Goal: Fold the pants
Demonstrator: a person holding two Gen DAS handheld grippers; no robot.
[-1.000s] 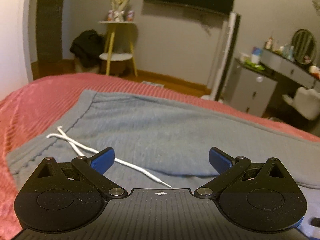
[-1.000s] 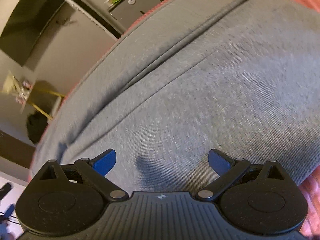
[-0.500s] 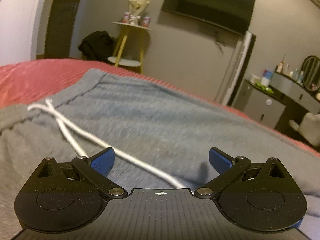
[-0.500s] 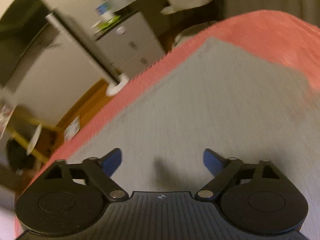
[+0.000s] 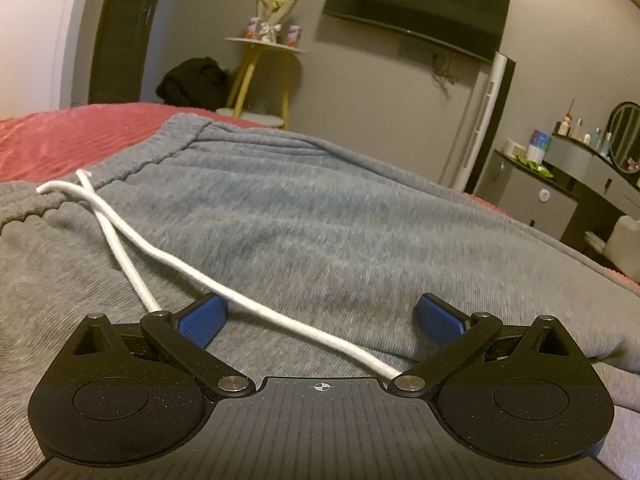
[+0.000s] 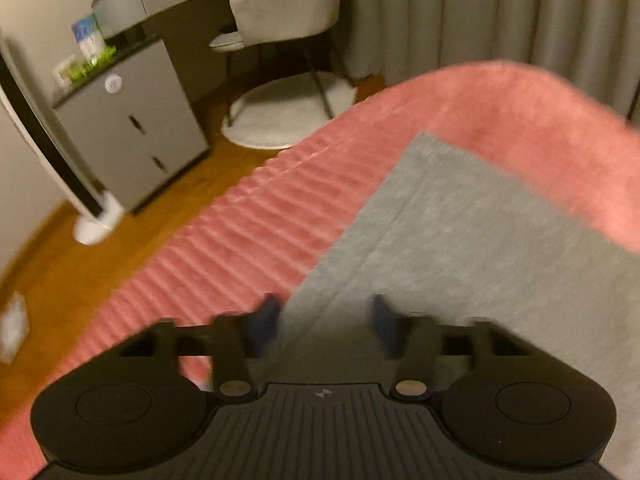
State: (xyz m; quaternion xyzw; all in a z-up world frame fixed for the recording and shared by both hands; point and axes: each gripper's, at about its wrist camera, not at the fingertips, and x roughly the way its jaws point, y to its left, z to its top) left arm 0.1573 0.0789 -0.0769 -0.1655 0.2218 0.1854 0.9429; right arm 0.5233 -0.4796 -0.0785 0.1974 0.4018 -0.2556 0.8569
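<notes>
Grey sweatpants (image 5: 304, 216) lie spread on a red bedspread (image 5: 72, 132). In the left wrist view the elastic waistband (image 5: 160, 156) is at the upper left and a white drawstring (image 5: 224, 284) runs across the fabric between the fingers. My left gripper (image 5: 320, 316) is open, low over the fabric near the waist. In the right wrist view a pant leg (image 6: 460, 248) ends in a hem (image 6: 520, 184) on the bedspread (image 6: 280, 232). My right gripper (image 6: 324, 320) is partly closed with the leg's left edge between its blurred blue pads, gap still visible.
Beyond the bed's edge there is wood floor (image 6: 100, 264), a grey cabinet (image 6: 128, 128), a white chair (image 6: 288, 8) on a round rug and curtains (image 6: 500, 12). The left wrist view shows a yellow side table (image 5: 260, 76), a wall TV (image 5: 416, 4) and a dresser (image 5: 580, 184).
My left gripper has dropped closer to the waist and drawstring. My right gripper has swept along the leg to its end near the hem, and its fingers have narrowed around the leg's edge.
</notes>
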